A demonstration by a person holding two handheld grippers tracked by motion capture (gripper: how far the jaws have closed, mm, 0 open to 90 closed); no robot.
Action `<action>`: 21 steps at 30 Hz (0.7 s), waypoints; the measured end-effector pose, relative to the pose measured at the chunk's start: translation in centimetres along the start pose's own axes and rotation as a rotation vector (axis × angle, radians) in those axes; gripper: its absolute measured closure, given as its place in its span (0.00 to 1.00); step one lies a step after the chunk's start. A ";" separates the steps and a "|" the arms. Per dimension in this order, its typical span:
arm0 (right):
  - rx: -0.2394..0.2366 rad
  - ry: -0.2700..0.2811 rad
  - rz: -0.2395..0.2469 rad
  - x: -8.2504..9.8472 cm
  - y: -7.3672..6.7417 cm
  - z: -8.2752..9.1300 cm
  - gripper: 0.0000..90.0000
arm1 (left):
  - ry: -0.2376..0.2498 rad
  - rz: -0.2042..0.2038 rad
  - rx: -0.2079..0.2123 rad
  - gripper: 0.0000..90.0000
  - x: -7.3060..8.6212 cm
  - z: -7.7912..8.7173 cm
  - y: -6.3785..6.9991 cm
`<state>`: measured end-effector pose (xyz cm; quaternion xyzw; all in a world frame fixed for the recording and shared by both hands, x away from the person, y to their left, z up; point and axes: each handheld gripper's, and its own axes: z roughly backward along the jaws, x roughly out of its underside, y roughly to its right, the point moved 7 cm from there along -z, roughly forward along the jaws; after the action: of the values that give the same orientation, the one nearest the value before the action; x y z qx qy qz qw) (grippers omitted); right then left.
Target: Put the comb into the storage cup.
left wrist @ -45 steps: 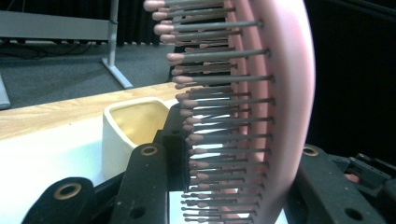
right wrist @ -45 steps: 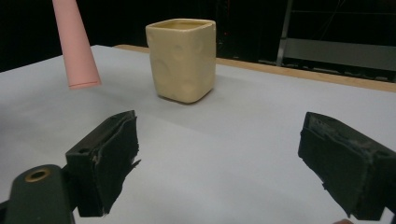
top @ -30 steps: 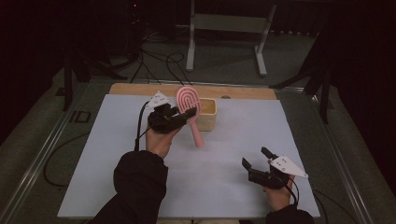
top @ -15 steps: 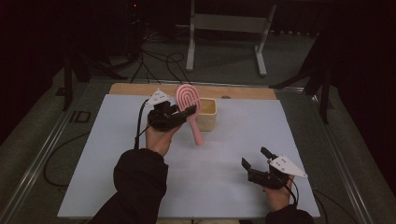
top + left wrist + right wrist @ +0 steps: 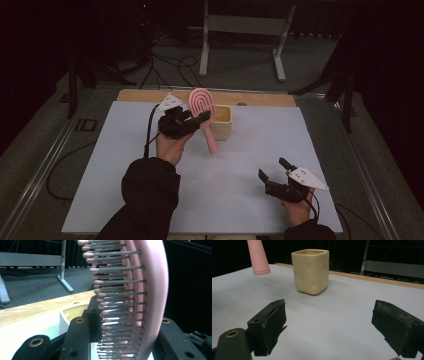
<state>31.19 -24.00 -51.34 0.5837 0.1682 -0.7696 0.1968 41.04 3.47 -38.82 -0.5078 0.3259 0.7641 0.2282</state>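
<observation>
A pink hairbrush (image 5: 202, 107) hangs above the white table top (image 5: 100, 165), head up and handle (image 5: 258, 257) pointing down, just left of a cream square cup (image 5: 221, 121). My left gripper (image 5: 197, 119) is shut on the brush's head; in the left gripper view the bristles (image 5: 117, 302) and pink back (image 5: 155, 297) sit between the jaws. The cup (image 5: 311, 271) stands upright near the table's far edge. My right gripper (image 5: 274, 169) rests low at the front right, jaws wide open with nothing between them (image 5: 329, 325).
A wooden strip (image 5: 260, 99) runs along the table's far edge behind the cup. Beyond it stand a grey metal frame (image 5: 240, 25) and cables on a dark floor. Metal rails (image 5: 40, 165) border the table's sides.
</observation>
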 end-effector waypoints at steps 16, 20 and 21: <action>0.002 -0.002 -0.002 0.0 0.0 -0.1 0.13 | 0.010 -0.001 -0.004 0.72 -0.7 0.0 -0.2; 0.003 -0.002 -0.002 0.0 0.0 -0.1 0.13 | 0.013 0.000 -0.007 0.72 -1.0 -0.1 -0.2; 0.003 -0.001 -0.002 0.0 0.0 -0.1 0.13 | 0.012 -0.002 -0.008 0.72 -1.0 -0.1 -0.2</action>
<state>31.23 -23.94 -51.39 0.5833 0.1676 -0.7705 0.1951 41.65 3.52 -37.97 -0.5137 0.3236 0.7622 0.2247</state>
